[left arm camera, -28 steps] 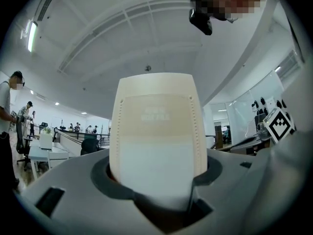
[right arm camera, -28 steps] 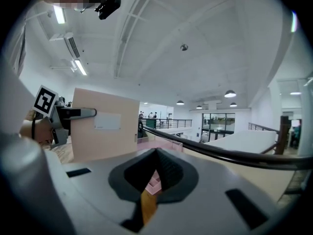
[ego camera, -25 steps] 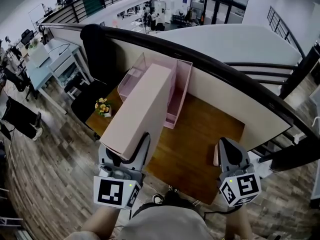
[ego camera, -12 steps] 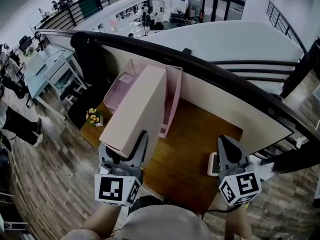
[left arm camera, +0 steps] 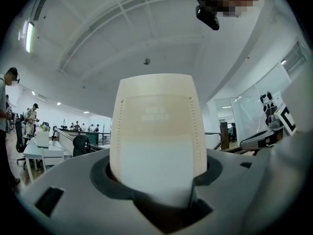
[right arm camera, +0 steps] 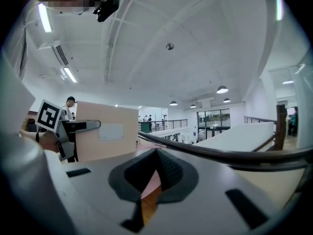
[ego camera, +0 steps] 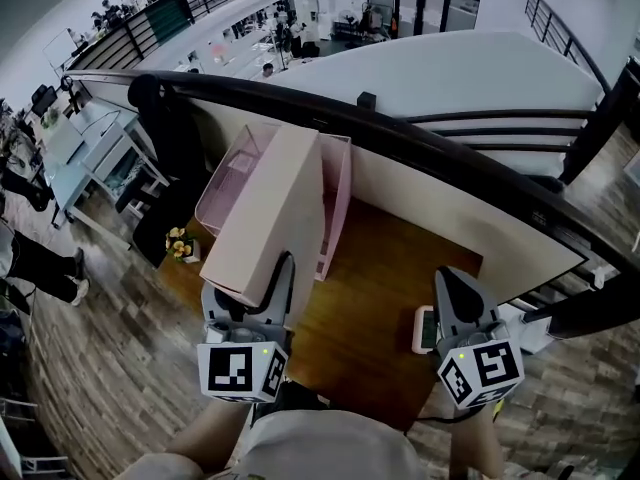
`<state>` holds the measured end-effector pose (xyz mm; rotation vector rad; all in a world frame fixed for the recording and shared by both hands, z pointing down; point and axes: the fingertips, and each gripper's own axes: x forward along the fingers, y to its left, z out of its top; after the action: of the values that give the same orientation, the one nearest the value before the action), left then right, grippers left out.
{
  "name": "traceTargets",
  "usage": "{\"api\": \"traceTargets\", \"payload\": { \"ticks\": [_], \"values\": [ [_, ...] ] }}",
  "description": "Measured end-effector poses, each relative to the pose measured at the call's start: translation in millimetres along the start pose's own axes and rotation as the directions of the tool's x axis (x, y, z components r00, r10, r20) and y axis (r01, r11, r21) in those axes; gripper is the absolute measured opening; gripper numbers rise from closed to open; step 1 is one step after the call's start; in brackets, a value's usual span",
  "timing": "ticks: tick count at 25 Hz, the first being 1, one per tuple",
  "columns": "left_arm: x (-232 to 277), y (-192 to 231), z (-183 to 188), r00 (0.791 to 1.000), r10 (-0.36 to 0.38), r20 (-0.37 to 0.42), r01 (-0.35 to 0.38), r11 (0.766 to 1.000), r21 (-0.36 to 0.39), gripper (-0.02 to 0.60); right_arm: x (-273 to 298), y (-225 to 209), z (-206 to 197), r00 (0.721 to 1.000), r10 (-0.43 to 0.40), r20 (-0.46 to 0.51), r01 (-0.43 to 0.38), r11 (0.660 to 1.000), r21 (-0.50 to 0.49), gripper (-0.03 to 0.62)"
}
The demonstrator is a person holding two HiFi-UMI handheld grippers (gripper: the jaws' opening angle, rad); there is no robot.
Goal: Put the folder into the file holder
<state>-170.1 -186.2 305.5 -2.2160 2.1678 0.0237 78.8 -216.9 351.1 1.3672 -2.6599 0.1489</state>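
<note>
A long pale-pink box folder is lifted above the wooden table, its spine filling the left gripper view. My left gripper is shut on its near end. The folder's far end reaches over the pink translucent file holder, which stands at the table's back left against the partition. My right gripper hovers over the table's near right with its jaws together and nothing between them. From the right gripper view the folder and the left gripper show at left.
A small pot of yellow flowers sits on the table's left edge. A white device lies beside the right gripper. A black handrail and a cream partition close off the table's far side. Desks stand on the floor left.
Both grippers have moved forward over the table, the folder still held by the left one. The white device has come into view beside the right gripper.
</note>
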Motion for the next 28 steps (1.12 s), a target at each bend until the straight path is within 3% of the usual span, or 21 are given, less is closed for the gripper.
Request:
{"api": "traceTargets", "payload": {
  "ticks": [11,15,28],
  "values": [
    [49,15,-17,0.999,-0.011,0.040,0.012,0.999,-0.039,0.296,17,-1,-3,0.993,-0.118,-0.008,0.118,0.991,0.061,0.003],
    [71,21,-25,0.999,-0.010,0.053,0.014,0.997,-0.074,0.296,24,5,1,0.985,-0.173,-0.019,0.174,0.985,0.022,0.003],
    [135,12,-74,0.999,-0.032,0.024,0.033,0.999,-0.036,0.296,41,6,-10,0.970,-0.228,-0.083,0.230,0.973,0.022,0.003]
  ]
}}
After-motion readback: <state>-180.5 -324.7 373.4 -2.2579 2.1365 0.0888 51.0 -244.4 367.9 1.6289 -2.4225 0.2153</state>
